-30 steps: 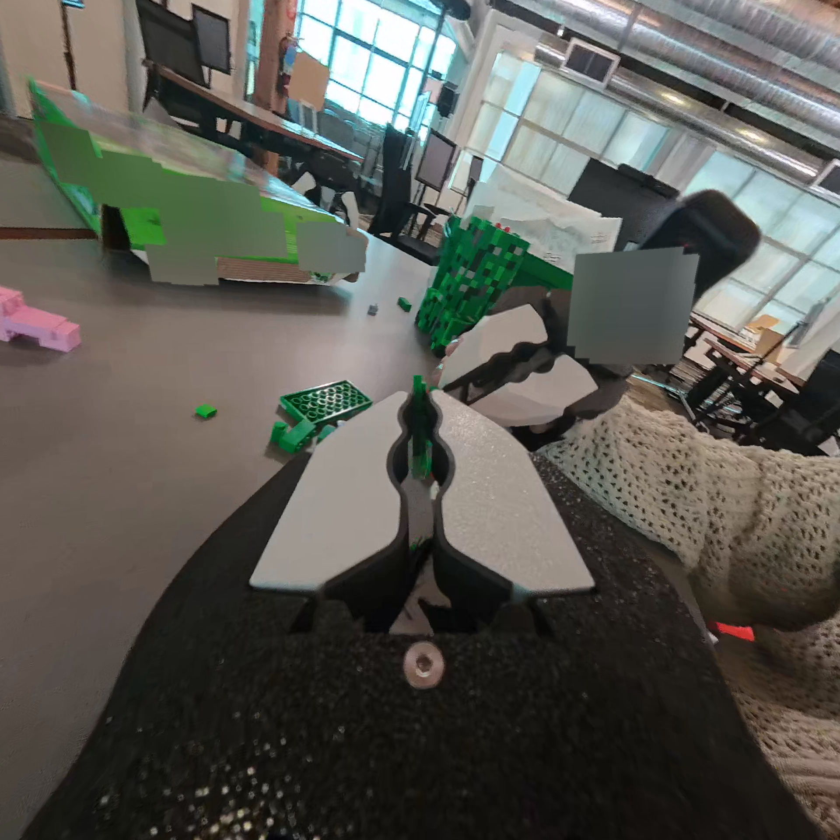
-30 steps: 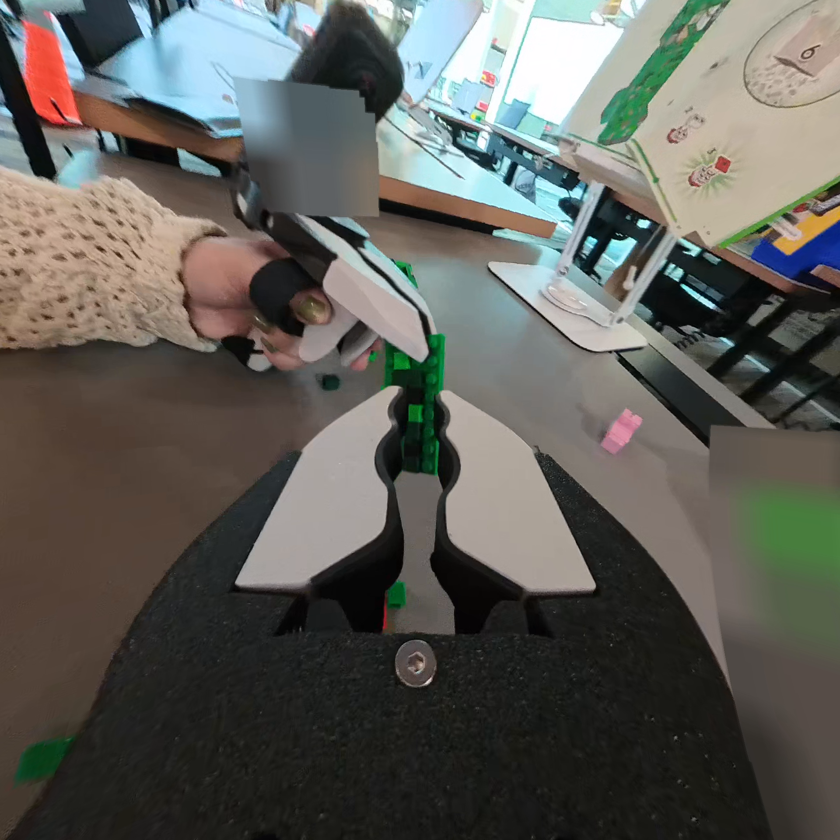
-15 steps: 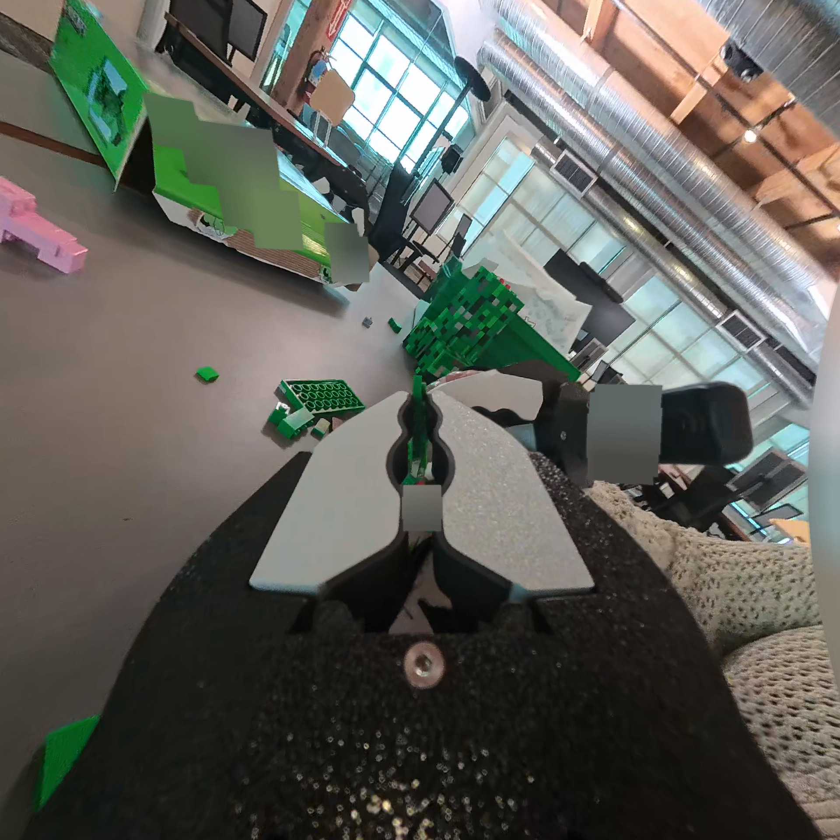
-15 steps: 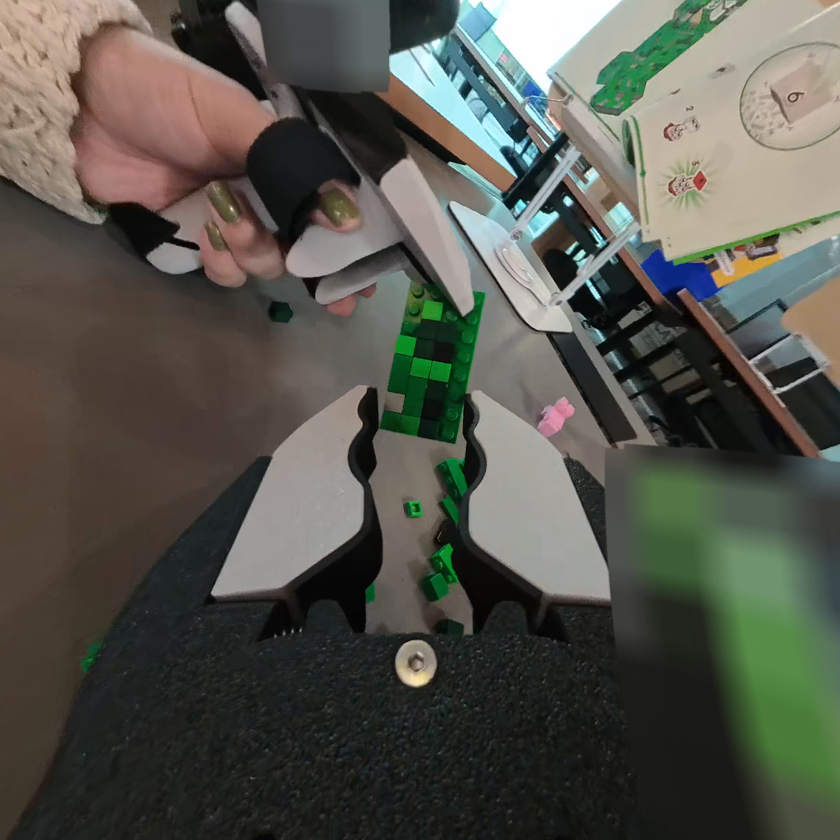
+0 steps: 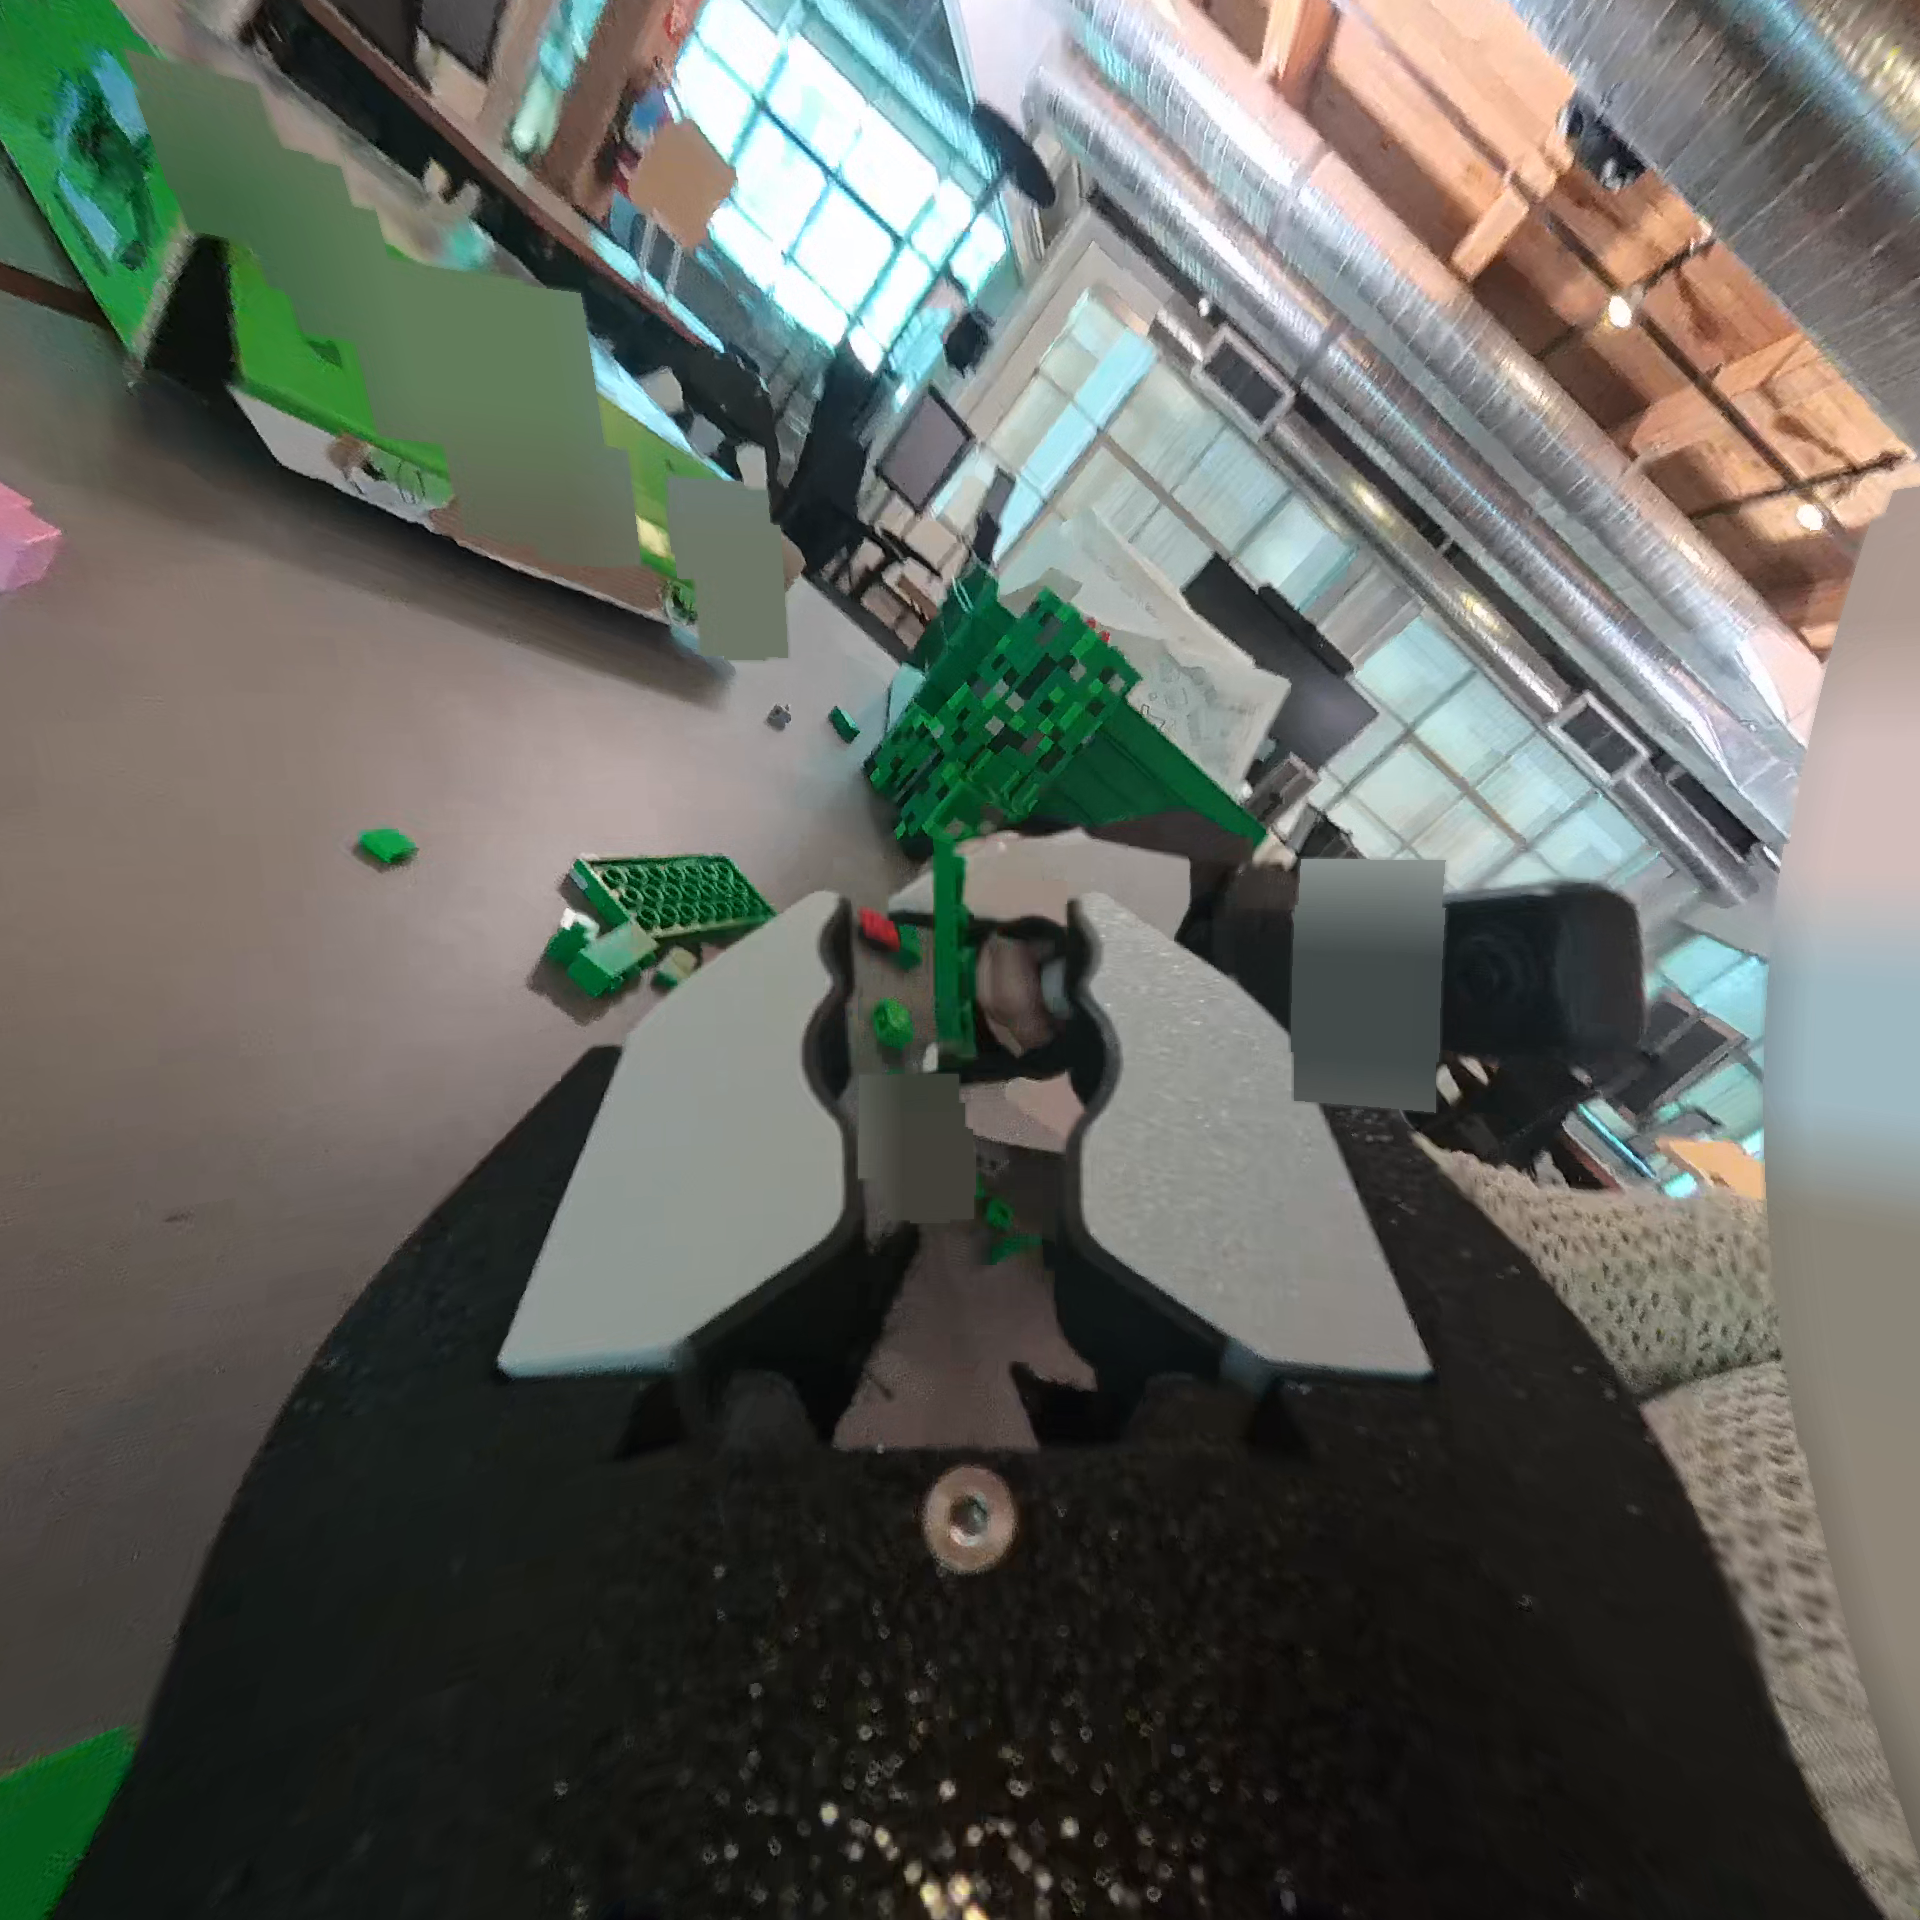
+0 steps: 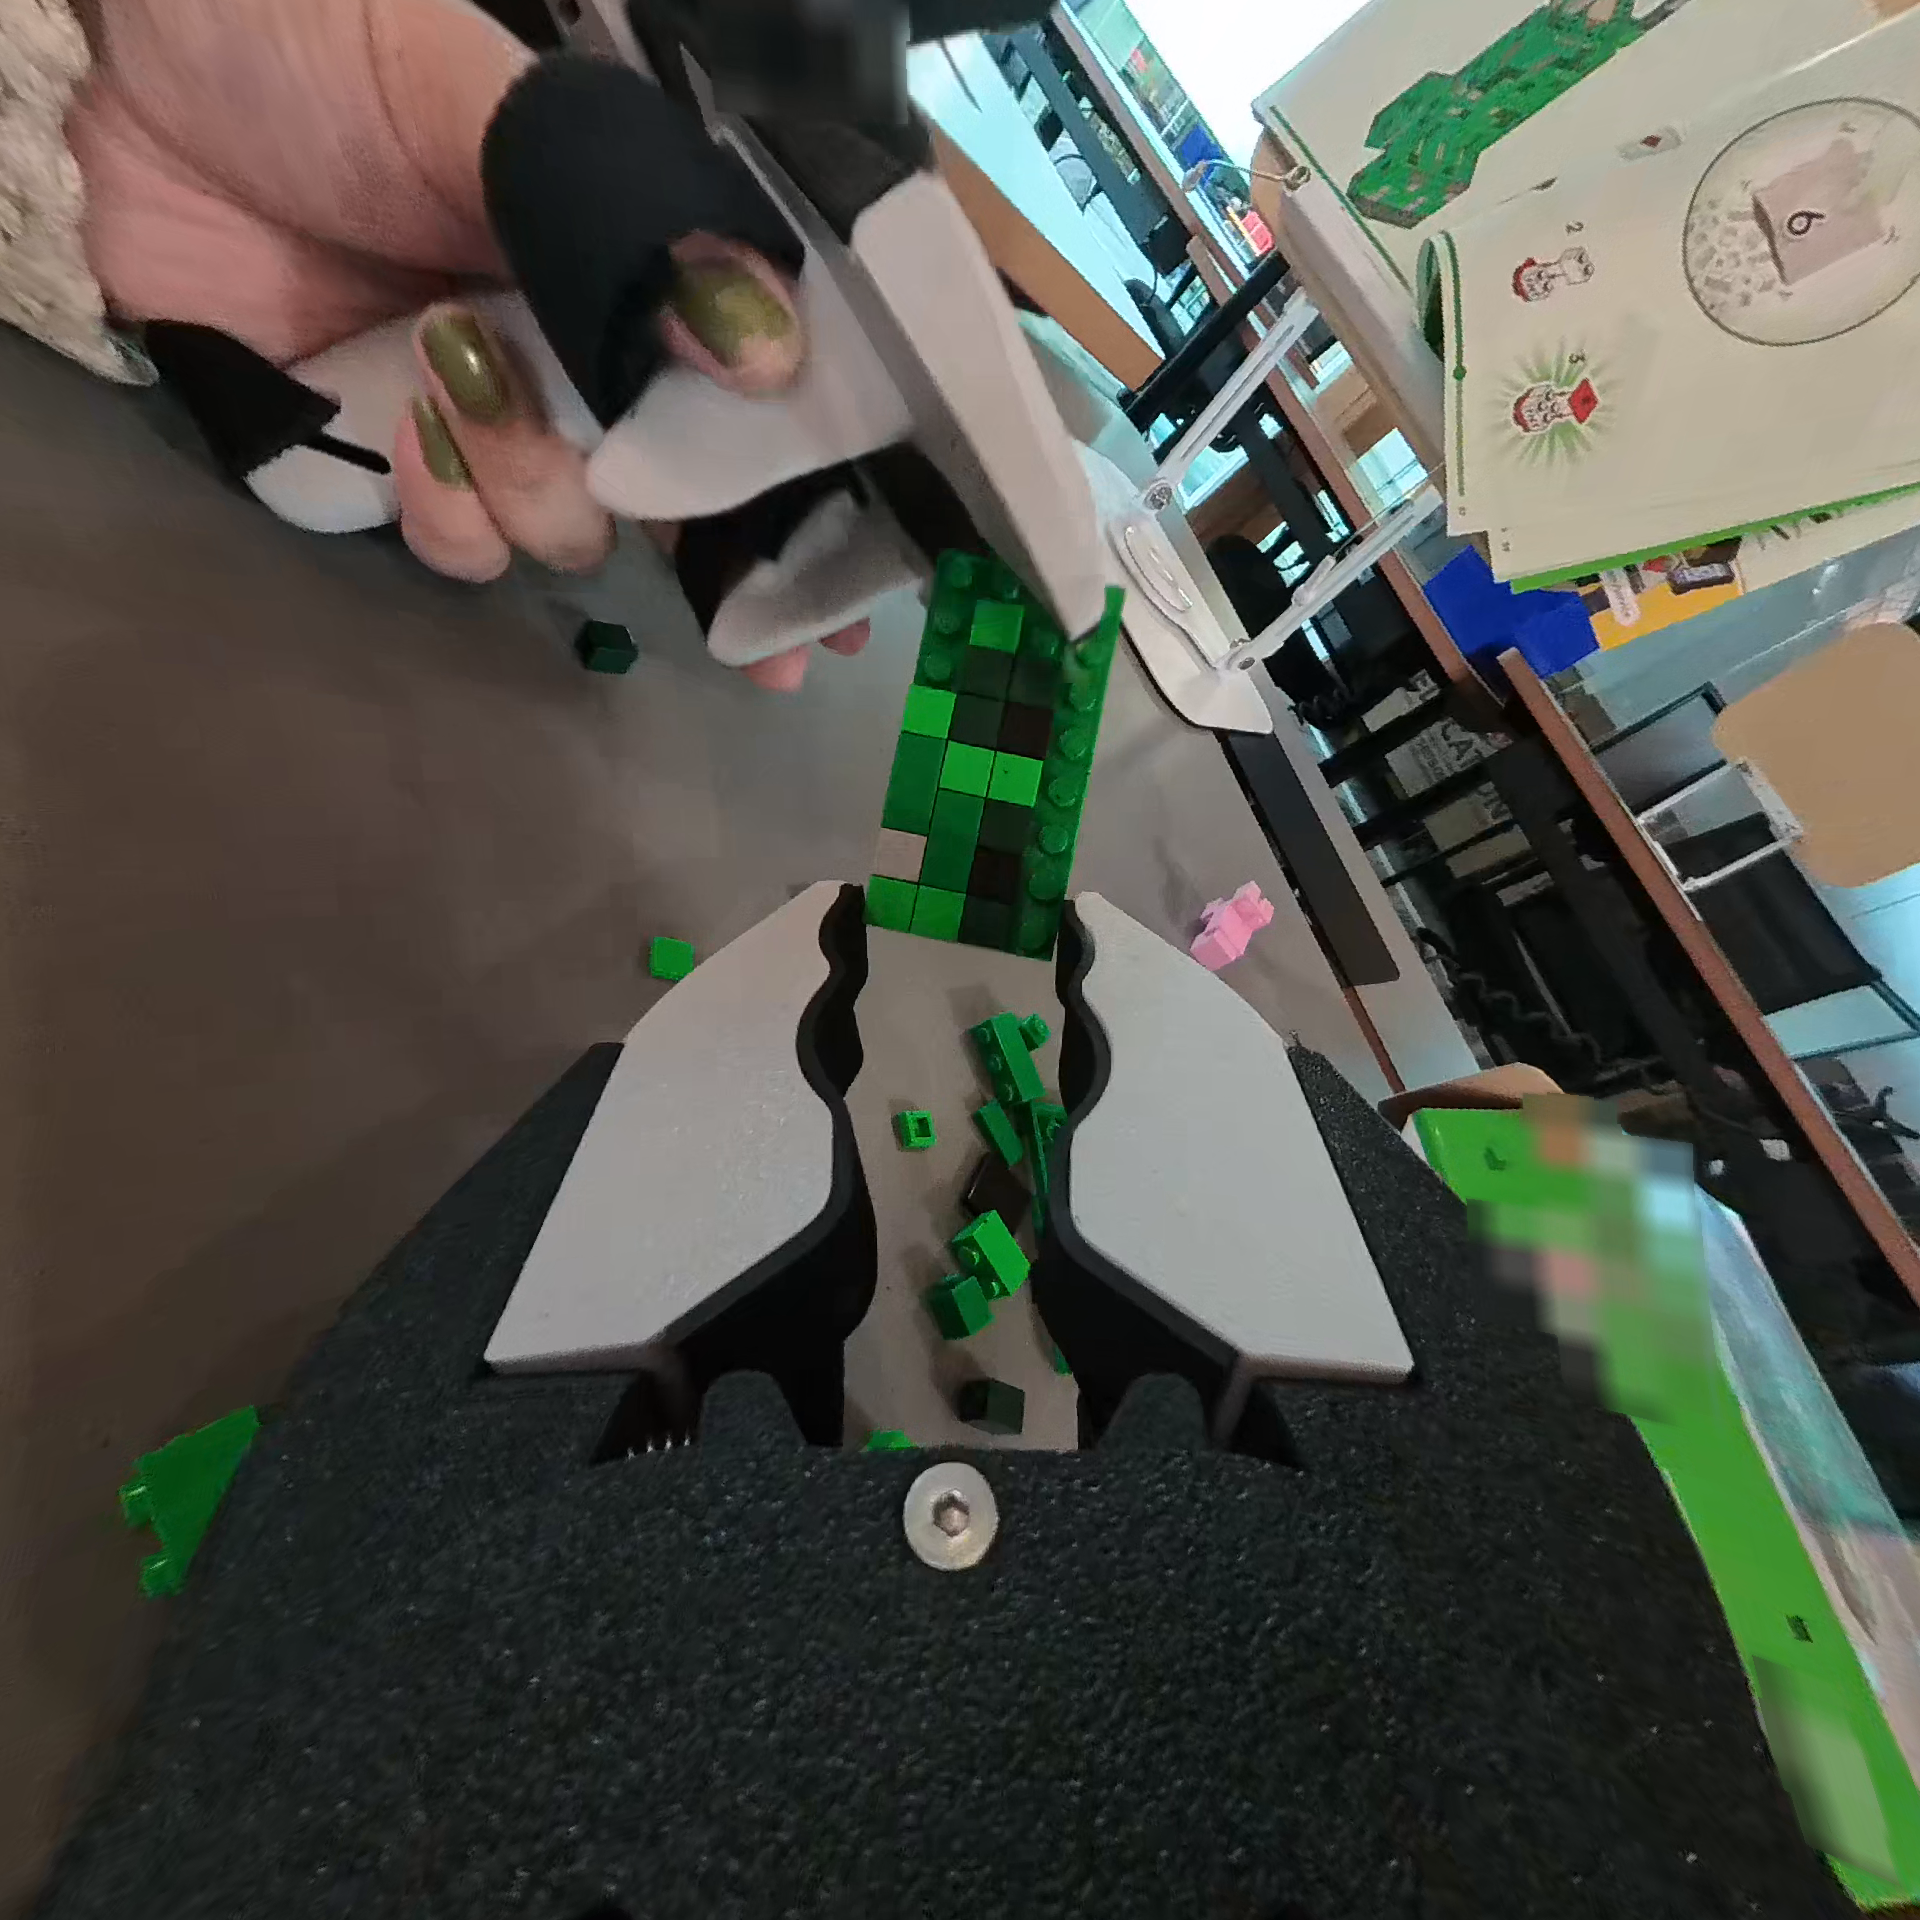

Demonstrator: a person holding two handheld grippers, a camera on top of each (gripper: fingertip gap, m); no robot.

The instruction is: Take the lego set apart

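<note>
A flat green lego panel (image 6: 982, 769) of light, dark and black tiles stands up off the grey table (image 6: 312, 831). My right gripper (image 6: 961, 914) is shut across the width of its lower end. My left gripper (image 5: 956, 925) is open, and the panel (image 5: 951, 956) shows edge-on in the gap with room on both sides. In the right wrist view a left finger (image 6: 966, 395) lies over the panel's top end. A large green lego build (image 5: 997, 717) stands farther back.
Several loose green bricks (image 6: 987, 1257) lie under my right gripper. An upturned green plate (image 5: 675, 894) and small pieces lie to the left. A pink lego figure (image 6: 1231, 925), a booklet on a stand (image 6: 1662, 312) and a green box (image 5: 312, 312) are nearby. Left tips to right tips: about 4 cm.
My left gripper, shut on the panel until half a second ago, has opened. My right gripper let go of the panel's edge, opened, and now grips it across its width.
</note>
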